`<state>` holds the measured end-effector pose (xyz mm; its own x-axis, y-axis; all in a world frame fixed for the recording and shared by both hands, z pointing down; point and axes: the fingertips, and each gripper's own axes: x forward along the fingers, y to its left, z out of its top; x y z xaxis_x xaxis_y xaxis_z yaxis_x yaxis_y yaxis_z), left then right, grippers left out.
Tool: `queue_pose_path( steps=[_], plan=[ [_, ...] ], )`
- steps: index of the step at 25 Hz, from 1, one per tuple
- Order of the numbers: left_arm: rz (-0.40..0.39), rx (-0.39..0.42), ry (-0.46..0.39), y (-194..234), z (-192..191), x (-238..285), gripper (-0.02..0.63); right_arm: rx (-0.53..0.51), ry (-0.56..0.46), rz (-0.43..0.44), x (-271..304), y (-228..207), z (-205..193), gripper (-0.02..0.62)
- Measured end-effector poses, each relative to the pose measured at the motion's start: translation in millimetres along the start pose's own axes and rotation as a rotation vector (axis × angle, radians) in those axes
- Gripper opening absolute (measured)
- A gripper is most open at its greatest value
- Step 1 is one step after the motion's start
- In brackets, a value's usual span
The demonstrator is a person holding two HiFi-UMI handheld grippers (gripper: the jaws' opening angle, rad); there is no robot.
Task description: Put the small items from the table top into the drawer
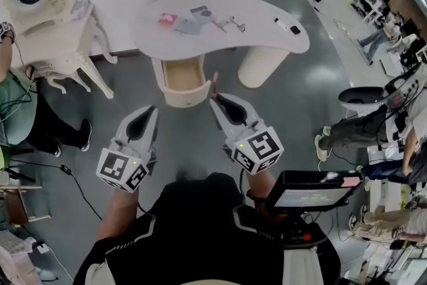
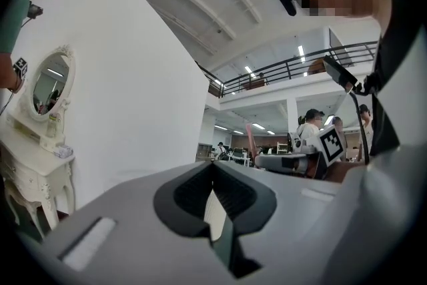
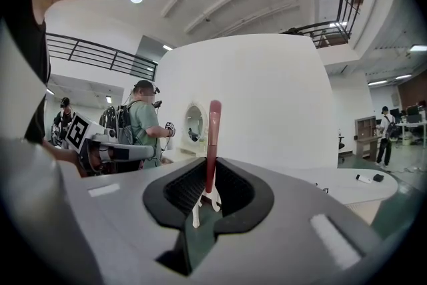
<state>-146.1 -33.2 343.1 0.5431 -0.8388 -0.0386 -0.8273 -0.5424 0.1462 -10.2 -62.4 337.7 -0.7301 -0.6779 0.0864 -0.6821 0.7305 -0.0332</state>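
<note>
From over the person's head, the white table [image 1: 267, 17] stands against the wall with its drawer [image 1: 181, 75] pulled open underneath, and nothing shows inside it. The small items lie on the top: a pink packet [image 1: 167, 19], a grey card [image 1: 188, 25], a metal bit [image 1: 233, 25] and, off to the right end, a little black-and-white piece [image 1: 288, 26]. Both tongs are held out level in front of the drawer. The left gripper [image 1: 153, 109] is a bit short of it, while the right gripper [image 1: 213, 101] sits just beside the drawer's front corner with a pink stick [image 1: 215, 82] standing up from its tips. Looking along the left gripper [image 2: 213, 173], its jaws meet at the tips with nothing between them. A white vanity [image 2: 40, 163] with an oval mirror stands off to the left, and the right gripper [image 2: 300, 161] shows across to the right. Looking along the right gripper [image 3: 208, 191], the jaws are pinched on the stick [image 3: 213, 137], which rises upright above the pads, and something white shows at its foot between them. I can't say what the white part is. Behind it runs the table [image 3: 347, 189], well apart, with the black-and-white piece [image 3: 365, 178] on it. The left gripper [image 3: 113, 151] is over to the left, in front of a person in green [image 3: 141, 127].
</note>
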Motion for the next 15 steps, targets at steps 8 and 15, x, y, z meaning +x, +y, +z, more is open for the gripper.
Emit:
queue_pose_path(
  steps=[8,15],
  plan=[
    [0.027,-0.03,0.024,29.3,-8.8,39.3,0.0,0.006,-0.002,0.031,38.0,-30.5,-0.9,0.044],
    [0.059,-0.022,0.026,49.5,-0.7,94.0,0.0,0.012,-0.029,0.073,73.1,-78.0,5.3,0.044]
  ],
)
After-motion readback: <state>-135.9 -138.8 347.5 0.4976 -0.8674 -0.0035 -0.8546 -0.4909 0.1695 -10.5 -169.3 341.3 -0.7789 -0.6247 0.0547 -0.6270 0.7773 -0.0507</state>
